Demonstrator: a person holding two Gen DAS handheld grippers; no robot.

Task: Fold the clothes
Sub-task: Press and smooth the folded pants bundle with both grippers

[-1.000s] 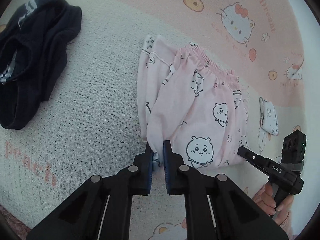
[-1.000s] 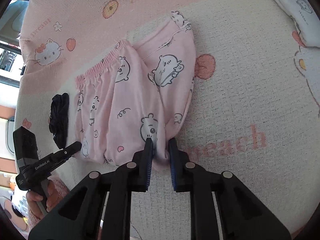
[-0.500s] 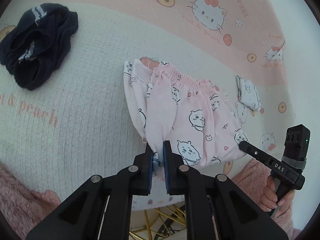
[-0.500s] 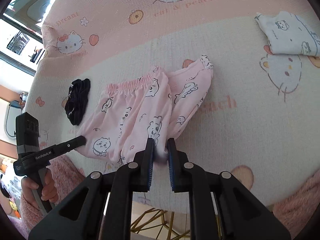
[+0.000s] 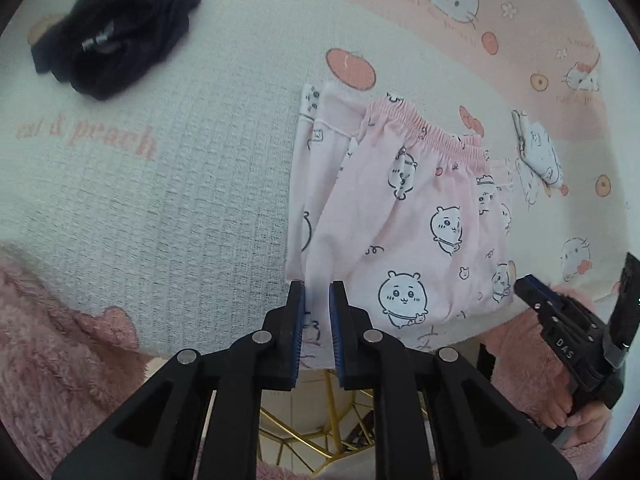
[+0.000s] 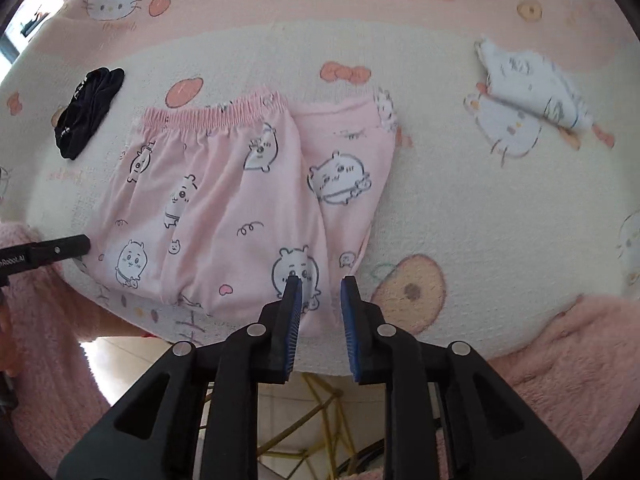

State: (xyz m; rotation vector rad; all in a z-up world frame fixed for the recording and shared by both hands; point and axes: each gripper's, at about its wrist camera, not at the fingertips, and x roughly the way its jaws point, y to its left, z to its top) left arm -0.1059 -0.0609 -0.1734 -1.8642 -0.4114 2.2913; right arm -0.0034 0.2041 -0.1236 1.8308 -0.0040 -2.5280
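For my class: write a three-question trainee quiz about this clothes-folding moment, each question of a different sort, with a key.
1. True or false: the pink trousers lie with their elastic waistband on the far side, away from the table's near edge.
2. Which garment lies crumpled to the left of the trousers in both views? A) the dark garment B) a yellow towel C) a striped sock
3. Fill in: the small white printed garment lies to the ___ of the trousers.

Key: 1 true; 2 A; 3 right. Note: the left tongs and right tongs are opening at the trousers' near edge.
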